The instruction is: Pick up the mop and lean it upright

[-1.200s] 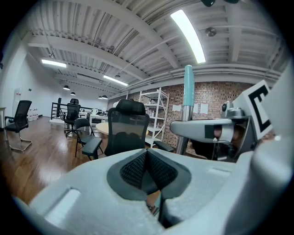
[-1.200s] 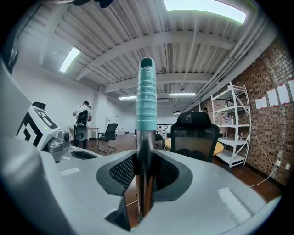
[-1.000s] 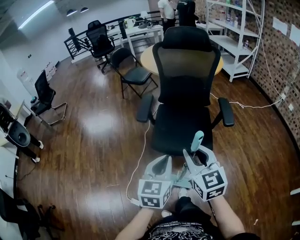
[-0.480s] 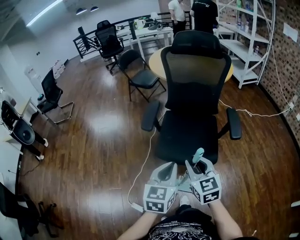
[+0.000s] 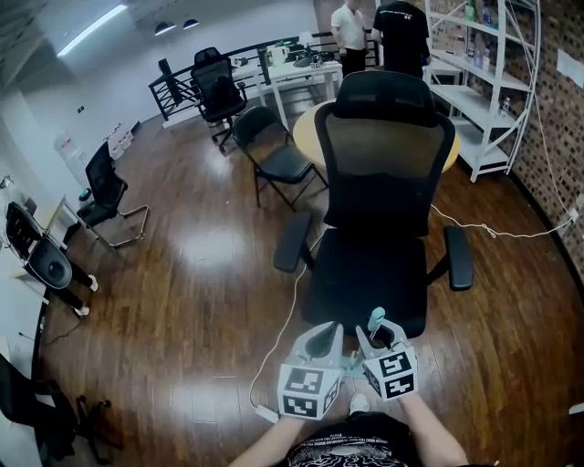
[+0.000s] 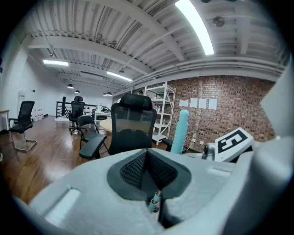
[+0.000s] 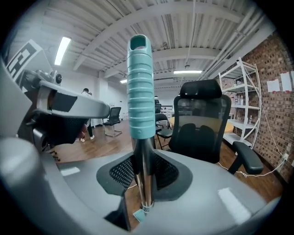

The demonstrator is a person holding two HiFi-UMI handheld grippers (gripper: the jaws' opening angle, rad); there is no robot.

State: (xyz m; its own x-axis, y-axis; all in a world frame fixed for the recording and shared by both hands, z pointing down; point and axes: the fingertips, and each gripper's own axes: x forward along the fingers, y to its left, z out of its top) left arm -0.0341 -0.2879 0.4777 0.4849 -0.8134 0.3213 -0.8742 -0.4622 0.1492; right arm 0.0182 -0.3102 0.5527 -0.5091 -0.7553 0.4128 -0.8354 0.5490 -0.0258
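Note:
The mop's pole stands upright in front of me, its ribbed teal grip (image 5: pixel 375 317) (image 7: pixel 139 92) rising above my right gripper (image 5: pixel 381 339). In the right gripper view, the right gripper (image 7: pixel 146 172) is shut on the shiny metal pole just below the grip. My left gripper (image 5: pixel 321 339) sits close beside it on the left. In the left gripper view, the left gripper (image 6: pixel 148 167) has its black pads meeting, shut, and the teal grip (image 6: pixel 182 133) stands off to its right. The mop head is hidden below.
A black office chair (image 5: pixel 381 210) faces me just beyond the grippers. A white cable (image 5: pixel 285 319) runs over the wood floor at its left. Behind it are a round table (image 5: pixel 310 128), a folding chair (image 5: pixel 274 155), white shelving (image 5: pixel 484 100) and two people (image 5: pixel 351 27).
Both grippers and the mop's grip have dropped lower in the head view and drawn closer to my body. The right gripper's hold on the pole is unchanged.

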